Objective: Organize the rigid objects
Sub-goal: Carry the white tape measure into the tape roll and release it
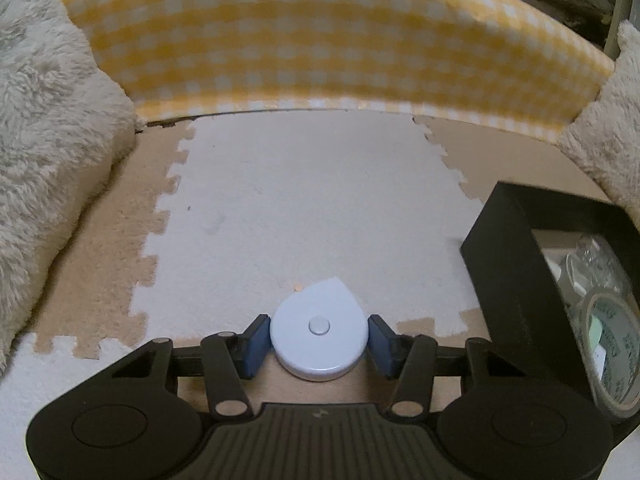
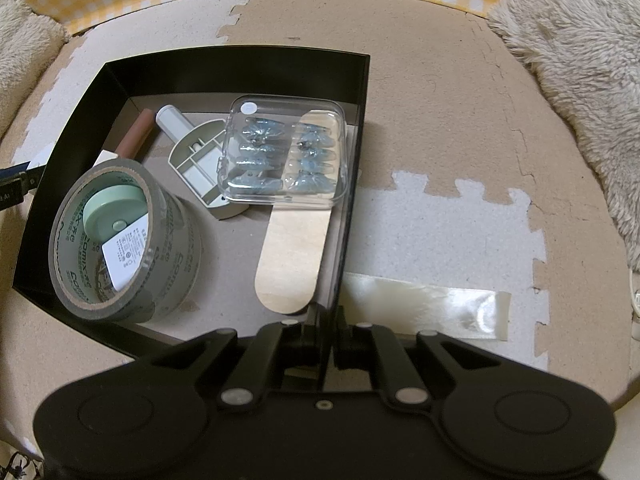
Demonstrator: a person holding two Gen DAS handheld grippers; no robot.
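Across the lower frame of both views lies a beige-and-white foam puzzle mat floor (image 1: pixel 304 200). At the right edge of the left view sits the black cardboard box (image 2: pixel 240 68), already filled with a roll of clear packing tape (image 2: pixel 116 240), a clear plastic case of small clips (image 2: pixel 284 152) and a flat wooden stick (image 2: pixel 292 256). The right hand-held gripper (image 2: pixel 330 336) is pinched onto the box's near wall, apparently to steady it. The left hand-held gripper (image 1: pixel 318 340) is clamped on a white teardrop-shaped tape measure (image 1: pixel 319 330), low centre, outside the box, likely bound for it.
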